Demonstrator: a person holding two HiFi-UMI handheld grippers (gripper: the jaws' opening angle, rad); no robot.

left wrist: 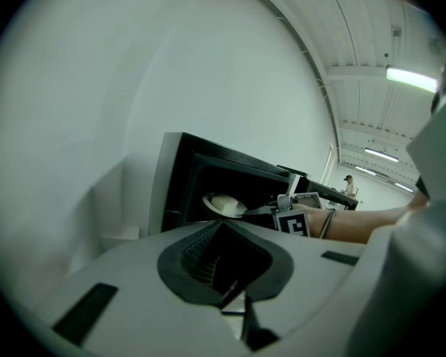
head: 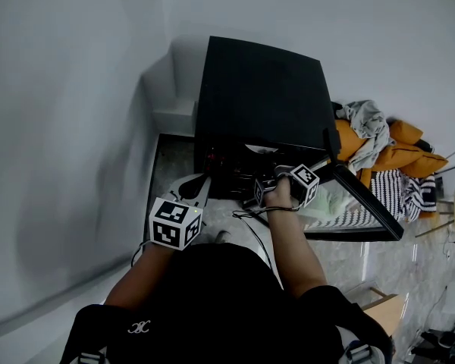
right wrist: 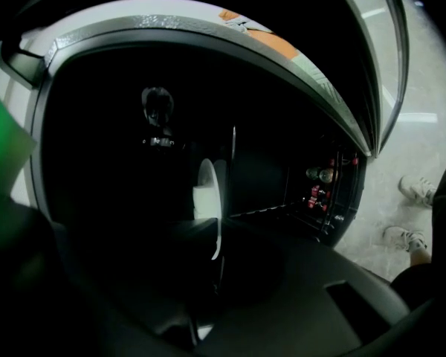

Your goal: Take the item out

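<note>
Oven (head: 258, 97) open; white plate (right wrist: 209, 168) carrying pale lump (left wrist: 224, 202) sits inside. Right hand-held gripper (right wrist: 208, 233) clamped on plate rim. Left hand-held gripper (left wrist: 234, 292) jaws together, empty.

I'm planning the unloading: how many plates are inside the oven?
1: a white plate, carrying food, inside the open black oven, its rim gripped by the right gripper. The dark cavity may hide others.
</note>
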